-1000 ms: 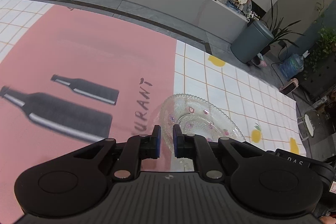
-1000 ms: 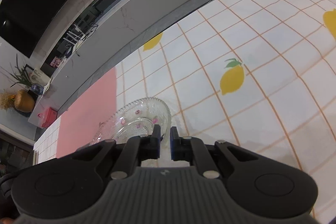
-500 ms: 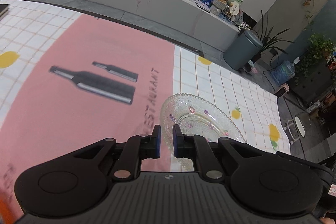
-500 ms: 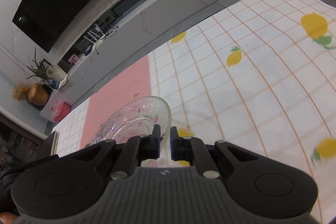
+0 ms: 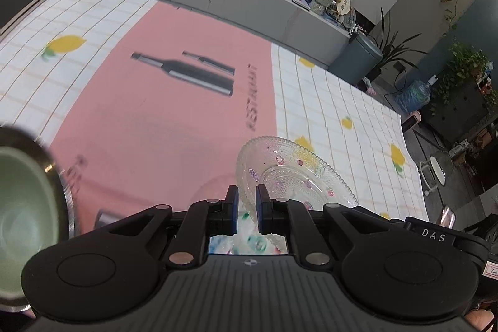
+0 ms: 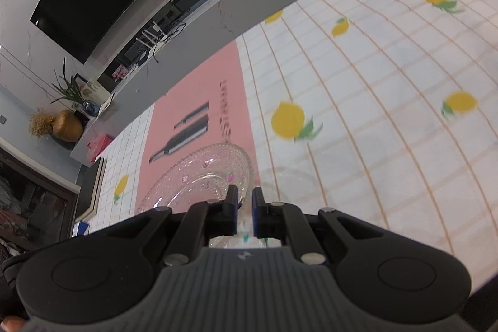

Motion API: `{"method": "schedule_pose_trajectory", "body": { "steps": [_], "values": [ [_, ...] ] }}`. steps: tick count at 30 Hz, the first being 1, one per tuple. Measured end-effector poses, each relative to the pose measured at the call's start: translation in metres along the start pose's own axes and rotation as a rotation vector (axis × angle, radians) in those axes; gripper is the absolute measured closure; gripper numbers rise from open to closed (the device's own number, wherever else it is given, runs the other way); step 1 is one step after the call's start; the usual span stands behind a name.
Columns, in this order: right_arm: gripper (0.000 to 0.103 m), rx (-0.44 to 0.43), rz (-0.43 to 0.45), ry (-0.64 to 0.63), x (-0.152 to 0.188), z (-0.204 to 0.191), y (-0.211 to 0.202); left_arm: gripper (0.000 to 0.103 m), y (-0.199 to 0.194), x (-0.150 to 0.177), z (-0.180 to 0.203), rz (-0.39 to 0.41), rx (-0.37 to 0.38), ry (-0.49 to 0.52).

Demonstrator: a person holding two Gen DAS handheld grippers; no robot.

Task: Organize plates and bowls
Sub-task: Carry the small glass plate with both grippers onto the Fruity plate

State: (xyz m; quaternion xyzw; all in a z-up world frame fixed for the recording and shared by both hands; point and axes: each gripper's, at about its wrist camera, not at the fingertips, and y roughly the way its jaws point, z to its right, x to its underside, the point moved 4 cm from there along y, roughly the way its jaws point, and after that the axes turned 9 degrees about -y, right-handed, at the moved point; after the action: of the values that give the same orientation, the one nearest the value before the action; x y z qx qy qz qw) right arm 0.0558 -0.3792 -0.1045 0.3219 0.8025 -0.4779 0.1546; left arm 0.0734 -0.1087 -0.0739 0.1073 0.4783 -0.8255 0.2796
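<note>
Both tongs, L [image 5: 246, 209] & R [image 6: 245, 212], nearly closed, prob. gripping.

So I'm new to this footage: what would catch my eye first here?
The clear glass plate with small coloured flowers stands out, held off the table with both the left tongs and the right tongs shut on its rim. Beneath it lies the pink runner printed with dark bottles, across a lemon-patterned tablecloth. A green bowl looms blurred at the left view's left edge.
</note>
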Motion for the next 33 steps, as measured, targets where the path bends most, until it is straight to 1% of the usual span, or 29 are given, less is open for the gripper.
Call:
{"method": "schedule_pose_trajectory", "body": {
  "steps": [5, 10, 15, 19, 22, 26, 28, 33],
  "values": [
    [0.096, 0.018, -0.021, -0.003, 0.026, -0.002, -0.005, 0.091, -0.007, 0.022, -0.016, -0.027, -0.007, 0.005],
    [0.097, 0.046, -0.052, -0.004, 0.045, 0.001, -0.002, 0.091, 0.001, 0.036, -0.030, -0.064, -0.017, -0.014],
    [0.096, 0.083, -0.053, -0.037, 0.051, 0.000, -0.001, 0.091, 0.006, 0.043, -0.032, -0.068, -0.025, 0.003],
    [0.096, 0.103, -0.057, -0.080, 0.053, -0.004, 0.000, 0.091, 0.009, 0.047, -0.033, -0.070, -0.047, 0.018],
    [0.096, 0.123, -0.056, -0.121, 0.055, -0.008, 0.002, 0.092, 0.009, 0.048, -0.034, -0.065, -0.064, 0.038],
    [0.095, 0.167, -0.062, -0.187, 0.058, -0.014, 0.004, 0.097, 0.011, 0.050, -0.033, -0.068, -0.081, 0.058],
    [0.095, 0.180, -0.070, -0.210, 0.059, -0.015, 0.005, 0.098, 0.013, 0.051, -0.035, -0.069, -0.089, 0.060],
    [0.096, 0.199, -0.093, -0.221, 0.065, -0.013, 0.011, 0.098, 0.014, 0.050, -0.038, -0.073, -0.097, 0.055]
  ]
}}
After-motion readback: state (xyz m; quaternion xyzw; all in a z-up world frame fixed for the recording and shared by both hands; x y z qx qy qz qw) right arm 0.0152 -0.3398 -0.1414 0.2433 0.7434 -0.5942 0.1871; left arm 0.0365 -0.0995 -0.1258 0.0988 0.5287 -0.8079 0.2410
